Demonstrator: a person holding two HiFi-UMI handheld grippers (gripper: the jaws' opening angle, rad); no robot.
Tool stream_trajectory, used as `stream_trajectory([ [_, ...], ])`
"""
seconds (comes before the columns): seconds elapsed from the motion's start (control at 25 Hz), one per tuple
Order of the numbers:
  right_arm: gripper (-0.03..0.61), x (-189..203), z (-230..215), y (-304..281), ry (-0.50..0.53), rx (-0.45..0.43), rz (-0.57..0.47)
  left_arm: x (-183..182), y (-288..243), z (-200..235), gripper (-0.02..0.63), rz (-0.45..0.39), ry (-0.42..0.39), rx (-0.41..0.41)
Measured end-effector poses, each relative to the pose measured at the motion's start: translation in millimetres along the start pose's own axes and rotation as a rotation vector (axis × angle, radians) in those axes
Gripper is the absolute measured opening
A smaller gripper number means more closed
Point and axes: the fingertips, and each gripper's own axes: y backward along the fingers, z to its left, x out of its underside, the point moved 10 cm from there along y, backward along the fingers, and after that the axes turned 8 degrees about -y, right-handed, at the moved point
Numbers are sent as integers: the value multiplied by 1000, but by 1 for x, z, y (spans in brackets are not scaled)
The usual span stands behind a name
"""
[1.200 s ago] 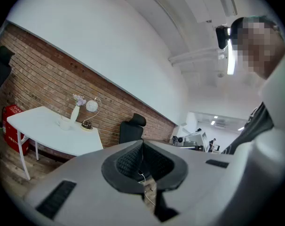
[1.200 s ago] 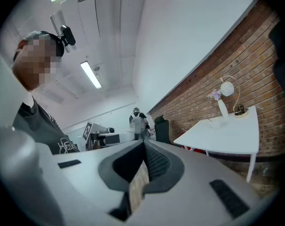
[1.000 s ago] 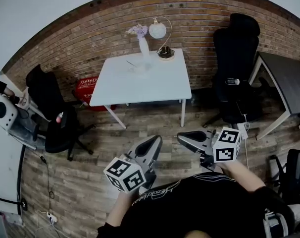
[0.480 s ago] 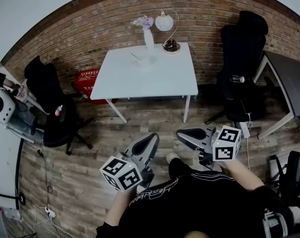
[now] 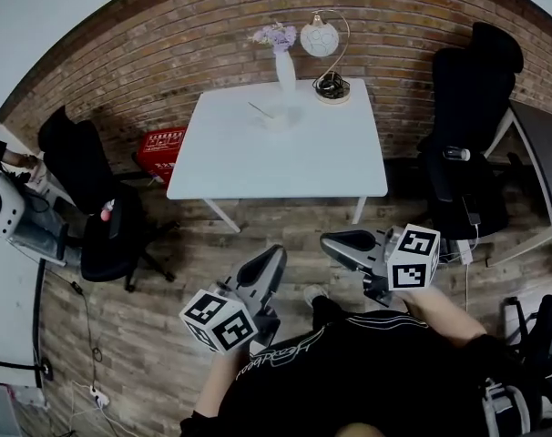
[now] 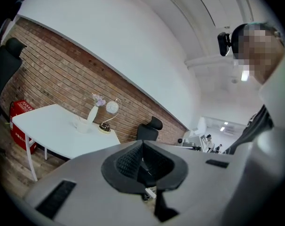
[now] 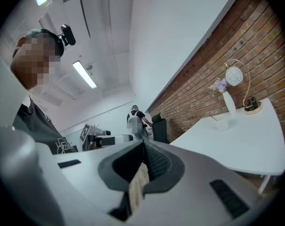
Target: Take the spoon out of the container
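I carry left gripper (image 5: 274,255) and right gripper (image 5: 329,241) with jaws together, empty; the spoon (image 5: 257,108) in the container (image 5: 277,118) looks light, stiff and slippery, so I'd pinch its projecting handle.

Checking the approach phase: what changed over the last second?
The person stepped toward the white table, now larger and nearer in the head view; a shoe has appeared. Left gripper and right gripper stay shut, empty, held low; spoon remains in its container.
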Motion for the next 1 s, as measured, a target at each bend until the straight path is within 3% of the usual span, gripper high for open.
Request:
stream_trajectory([
  [0.2,-3,-51,-67,-45,30,-3,27,-33,-55,71,8,-43,20,32],
  [0.48,-3,-121,-144,-85,44,-1,0,-95,-120,143,8,-65,-33,14],
  [0.8,-3,-144,-177,-98,45,19,-15,-111,-146,190,9,-73,-31,-34],
  [1.0,-3,-151,-205,-103,12,58,-38,-112,-172,221,46,-50,-15,-6],
])
